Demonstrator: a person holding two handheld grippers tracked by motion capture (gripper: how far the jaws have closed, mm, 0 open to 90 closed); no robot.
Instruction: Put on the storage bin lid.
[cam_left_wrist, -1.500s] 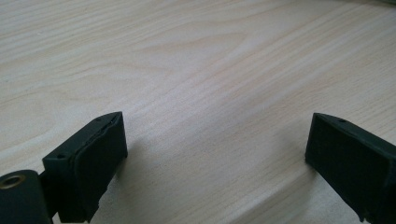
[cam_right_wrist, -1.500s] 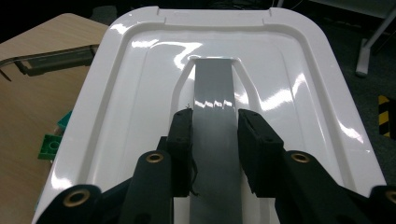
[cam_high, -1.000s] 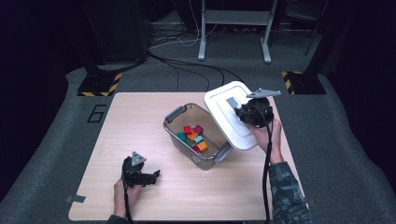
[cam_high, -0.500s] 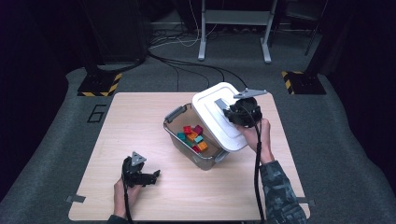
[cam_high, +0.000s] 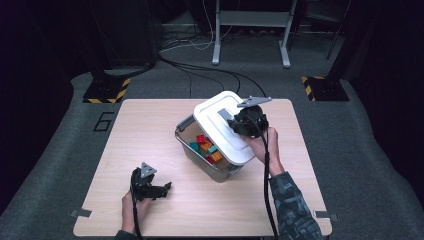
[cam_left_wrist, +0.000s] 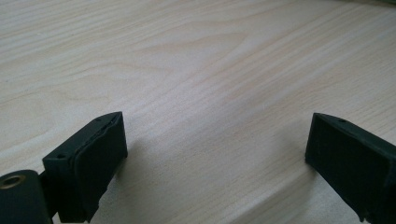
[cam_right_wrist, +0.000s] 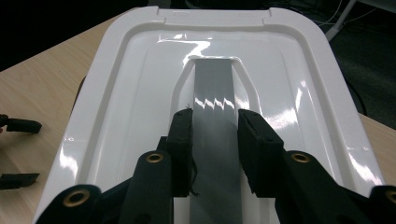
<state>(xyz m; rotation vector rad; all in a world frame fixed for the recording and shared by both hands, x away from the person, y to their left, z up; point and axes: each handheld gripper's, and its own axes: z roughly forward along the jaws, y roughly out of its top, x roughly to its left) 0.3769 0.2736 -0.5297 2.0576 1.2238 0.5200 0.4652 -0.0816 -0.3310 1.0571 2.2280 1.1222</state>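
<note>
Wooden table (cam_high: 150, 130) bears the bin (cam_high: 200, 150) of blocks — right gripper (cam_right_wrist: 215, 122), clamped on the lid's grey handle (cam_right_wrist: 213, 88), holds the lid (cam_high: 220, 125) part-over it, not seated; left gripper (cam_left_wrist: 215, 154) rests agape nearby.

The room was dark all round, with light falling mainly on the pale wood surface (cam_high: 150, 125). Grey carpet (cam_high: 360, 150) covered the floor beneath it, and a number six (cam_high: 103, 121) was marked there at the left. Two black bases edged with yellow-and-black stripes (cam_high: 106, 89) sat behind, cables (cam_high: 200, 70) snaked across the floor, and a grey metal stand (cam_high: 250, 30) stood at the back.
</note>
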